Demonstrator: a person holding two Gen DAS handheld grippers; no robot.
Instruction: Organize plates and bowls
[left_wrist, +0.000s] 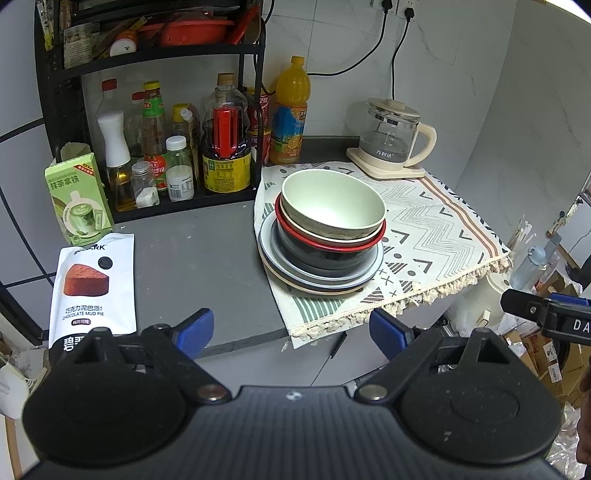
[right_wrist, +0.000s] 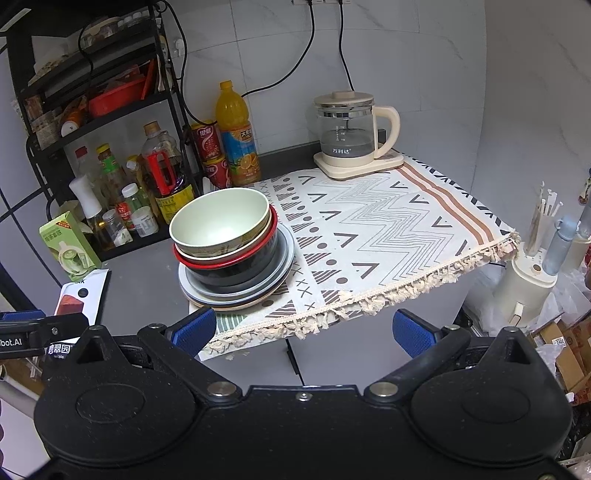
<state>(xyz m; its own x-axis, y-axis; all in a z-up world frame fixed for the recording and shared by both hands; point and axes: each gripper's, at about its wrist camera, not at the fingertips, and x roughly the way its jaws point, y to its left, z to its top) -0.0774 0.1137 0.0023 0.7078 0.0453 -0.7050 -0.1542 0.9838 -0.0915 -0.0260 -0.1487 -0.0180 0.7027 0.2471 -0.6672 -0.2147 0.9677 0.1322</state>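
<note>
I see the left gripper (left_wrist: 291, 330) with its blue pads spread wide and nothing between them, held off the near edge of the grey counter (left_wrist: 199, 266). My right gripper (right_wrist: 304, 328) is likewise spread and empty. The pale green bowl (left_wrist: 332, 205) tops a stack: under it a cream bowl, a red-rimmed black bowl (left_wrist: 325, 254), then grey-blue plates (left_wrist: 321, 275), all on the patterned cloth (left_wrist: 436, 236), near the glass kettle (left_wrist: 393, 136).
</note>
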